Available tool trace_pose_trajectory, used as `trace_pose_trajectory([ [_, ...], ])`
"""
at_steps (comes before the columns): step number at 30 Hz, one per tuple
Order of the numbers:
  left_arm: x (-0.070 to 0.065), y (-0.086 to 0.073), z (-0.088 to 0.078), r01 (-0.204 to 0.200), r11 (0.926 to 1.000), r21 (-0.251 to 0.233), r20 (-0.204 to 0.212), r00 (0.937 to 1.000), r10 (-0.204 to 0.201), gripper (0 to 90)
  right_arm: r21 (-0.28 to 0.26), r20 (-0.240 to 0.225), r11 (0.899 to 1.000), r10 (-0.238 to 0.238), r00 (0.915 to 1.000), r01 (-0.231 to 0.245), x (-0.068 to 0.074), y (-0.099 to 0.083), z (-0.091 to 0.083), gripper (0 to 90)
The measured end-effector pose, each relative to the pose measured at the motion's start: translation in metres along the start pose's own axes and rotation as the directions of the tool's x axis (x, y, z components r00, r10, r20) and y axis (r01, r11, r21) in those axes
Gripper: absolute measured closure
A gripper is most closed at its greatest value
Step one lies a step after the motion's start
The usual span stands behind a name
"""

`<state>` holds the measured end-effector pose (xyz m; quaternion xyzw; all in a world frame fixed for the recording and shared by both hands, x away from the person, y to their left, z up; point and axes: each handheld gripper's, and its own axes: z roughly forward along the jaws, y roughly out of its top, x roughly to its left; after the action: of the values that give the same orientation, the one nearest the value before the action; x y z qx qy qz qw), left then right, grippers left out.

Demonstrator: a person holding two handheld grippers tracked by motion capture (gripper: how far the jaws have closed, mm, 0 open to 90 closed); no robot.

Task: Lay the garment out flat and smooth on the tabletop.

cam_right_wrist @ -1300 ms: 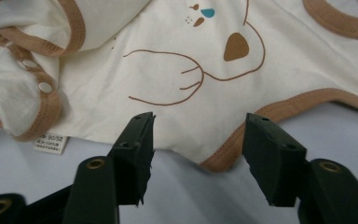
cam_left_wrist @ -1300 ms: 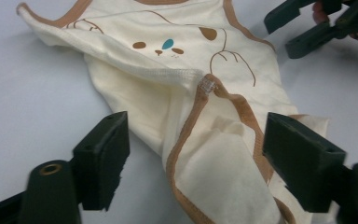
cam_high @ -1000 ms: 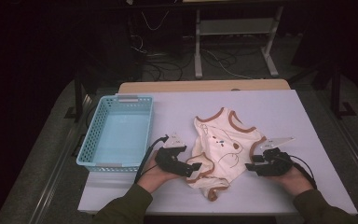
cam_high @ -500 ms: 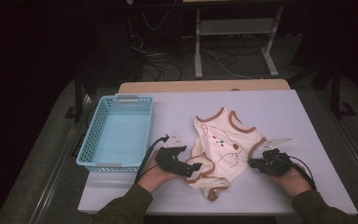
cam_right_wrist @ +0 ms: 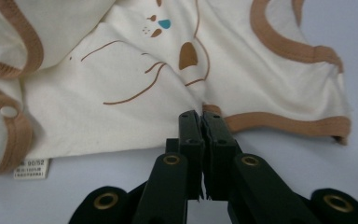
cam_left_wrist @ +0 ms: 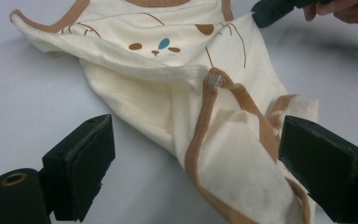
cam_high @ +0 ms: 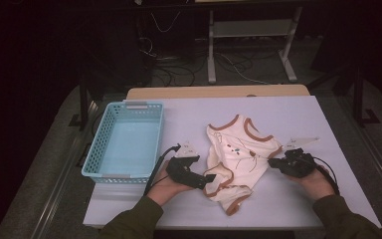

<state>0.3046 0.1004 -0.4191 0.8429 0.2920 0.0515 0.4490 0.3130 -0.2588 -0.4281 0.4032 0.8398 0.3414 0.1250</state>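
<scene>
A cream baby bodysuit (cam_high: pixel 236 154) with brown trim and a small animal print lies crumpled on the white table (cam_high: pixel 288 114). My left gripper (cam_high: pixel 210 180) is at its lower left corner, open. In the left gripper view the jaws (cam_left_wrist: pixel 196 149) stand wide apart, with the bodysuit's (cam_left_wrist: pixel 177 93) trimmed leg end lying between them, untouched by the pads. My right gripper (cam_high: pixel 270 162) is at the garment's right edge. In the right gripper view its jaws (cam_right_wrist: pixel 200 116) are pressed together on the brown-trimmed hem of the bodysuit (cam_right_wrist: pixel 121 93). Its black tip (cam_left_wrist: pixel 272 9) also appears far off in the left gripper view.
A light blue plastic basket (cam_high: pixel 95 149) stands empty on the table's left side, just left of my left hand. A wooden strip runs along the table's far edge. Beyond it are dark floor, cables and a metal stand.
The right gripper has closed in on the bodysuit's right edge and its jaws have come together on the hem. The left gripper has stayed where it was.
</scene>
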Motion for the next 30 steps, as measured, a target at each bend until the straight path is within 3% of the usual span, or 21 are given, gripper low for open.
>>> trace_pose_trajectory([
  [15, -0.002, -0.001, 0.003, 0.004, 1.0, 0.004, 0.006, 1.0, -0.004, 10.0, -0.011, 0.067, 0.998, 0.059, 0.996, -0.058, -0.043, 0.016, 0.007, 85.7],
  [26, -0.004, -0.001, 0.005, 0.0, 0.9999, 0.01, 0.014, 0.9999, 0.0, 10.0, -0.007, 0.133, 0.995, 0.1, 0.986, -0.1, -0.073, 0.025, 0.018, 85.6],
  [30, -0.004, -0.002, 0.005, 0.001, 0.9999, 0.011, 0.014, 0.9999, -0.001, 10.0, -0.007, 0.126, 0.992, 0.123, 0.9844, -0.123, -0.077, 0.025, 0.022, 84.5],
])
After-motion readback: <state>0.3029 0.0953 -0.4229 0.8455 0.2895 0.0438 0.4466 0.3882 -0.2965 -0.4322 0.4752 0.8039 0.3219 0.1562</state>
